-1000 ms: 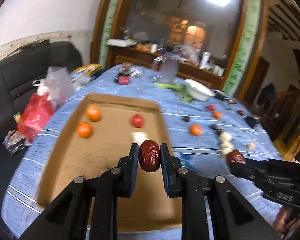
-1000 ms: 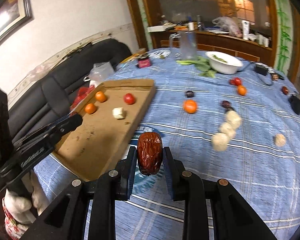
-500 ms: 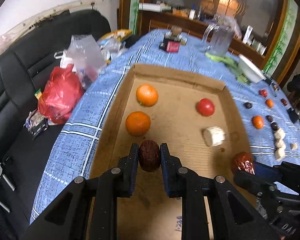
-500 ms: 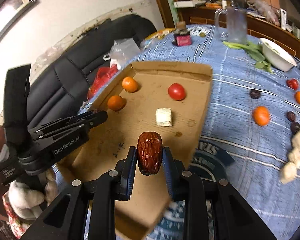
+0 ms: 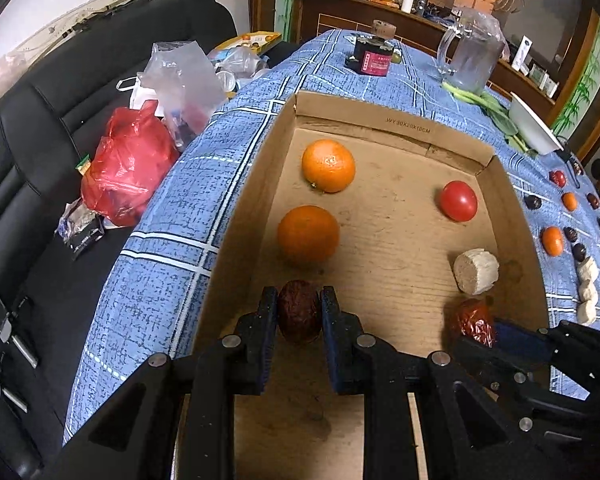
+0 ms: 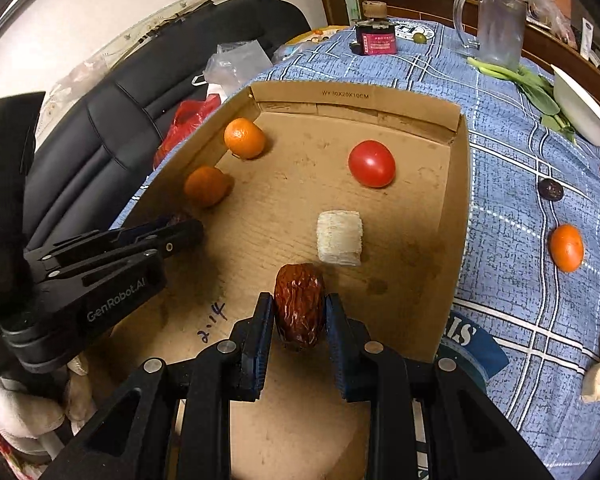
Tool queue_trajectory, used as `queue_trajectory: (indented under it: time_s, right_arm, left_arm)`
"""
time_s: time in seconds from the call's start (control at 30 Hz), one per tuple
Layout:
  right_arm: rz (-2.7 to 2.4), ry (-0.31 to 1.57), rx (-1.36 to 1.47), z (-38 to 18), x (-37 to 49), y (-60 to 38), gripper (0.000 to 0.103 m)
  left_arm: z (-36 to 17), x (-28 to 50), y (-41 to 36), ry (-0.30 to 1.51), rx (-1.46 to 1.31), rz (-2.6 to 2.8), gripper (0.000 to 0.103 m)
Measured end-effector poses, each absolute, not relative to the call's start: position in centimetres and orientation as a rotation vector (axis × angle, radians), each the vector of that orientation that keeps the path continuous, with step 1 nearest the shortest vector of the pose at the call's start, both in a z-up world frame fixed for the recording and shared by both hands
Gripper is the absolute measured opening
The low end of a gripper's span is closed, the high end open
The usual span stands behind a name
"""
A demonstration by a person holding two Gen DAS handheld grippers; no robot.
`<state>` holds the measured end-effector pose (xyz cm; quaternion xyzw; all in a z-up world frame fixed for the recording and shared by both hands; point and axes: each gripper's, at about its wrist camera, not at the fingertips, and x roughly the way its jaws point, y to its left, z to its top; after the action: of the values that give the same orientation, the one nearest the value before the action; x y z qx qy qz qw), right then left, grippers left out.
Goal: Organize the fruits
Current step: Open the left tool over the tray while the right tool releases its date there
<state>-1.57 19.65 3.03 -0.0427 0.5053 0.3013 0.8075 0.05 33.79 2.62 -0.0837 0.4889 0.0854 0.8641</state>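
Note:
A shallow cardboard box (image 5: pixel 392 124) (image 6: pixel 356 98) lies on the blue checked tablecloth. It holds two oranges (image 5: pixel 328 165) (image 5: pixel 308 234), a tomato (image 5: pixel 458 201) (image 6: pixel 371 163) and a pale cut chunk (image 5: pixel 476 271) (image 6: pixel 339 238). My left gripper (image 5: pixel 299 312) is shut on a dark red date (image 5: pixel 299 316), low over the box floor just below the nearer orange. My right gripper (image 6: pixel 299 312) is shut on another red date (image 6: pixel 300 306), low over the box just in front of the pale chunk; this date also shows in the left wrist view (image 5: pixel 473 322).
Small oranges (image 6: pixel 566 247), dark dates (image 6: pixel 551 190) and pale chunks (image 6: pixel 598 376) lie on the cloth right of the box. A white bowl (image 6: pixel 582 108), greens, a glass jug (image 6: pixel 500 30) and a dark jar (image 6: pixel 376 38) stand behind. Bags (image 5: pixel 130 164) lie on the black sofa at left.
Both grippers, each still holding its date, have moved forward and down into the box. The left now sits near the closer orange, the right near the pale chunk.

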Motion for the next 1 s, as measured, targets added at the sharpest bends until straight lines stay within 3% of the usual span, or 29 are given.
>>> queue_trajectory:
  time_s: [0.1,0.3,0.37,0.43,0.77,1.0]
  right_arm:
    - [0.636,1.079,-0.099,3.0,-1.5,19.9,0.029]
    - [0.635,1.072,-0.112,3.0,-1.6,20.0,0.034]
    - [0.643,1.056,-0.105,3.3,-1.9,19.9,0.048]
    - [0.641,1.033,-0.105,3.6,-2.2,19.7,0.053]
    - [0.633,0.952,0.032,6.4,-4.3,14.9,0.054]
    - [0.547,0.930,0.230,6.7,-6.2,8.3,0.059]
  left_arm:
    - [2.7,0.1,33.7,1.028,-0.172,0.172,0.025]
    - [3.0,0.1,33.2,1.029,-0.174,0.147,0.053]
    - [3.5,-0.3,33.6,1.014,-0.199,0.144,0.053]
    - [4.2,-0.9,34.1,0.993,-0.231,0.139,0.053]
    - [8.0,-5.6,35.5,0.868,-0.363,0.152,0.067]
    - [8.3,-7.9,31.1,0.873,-0.307,0.153,0.077]
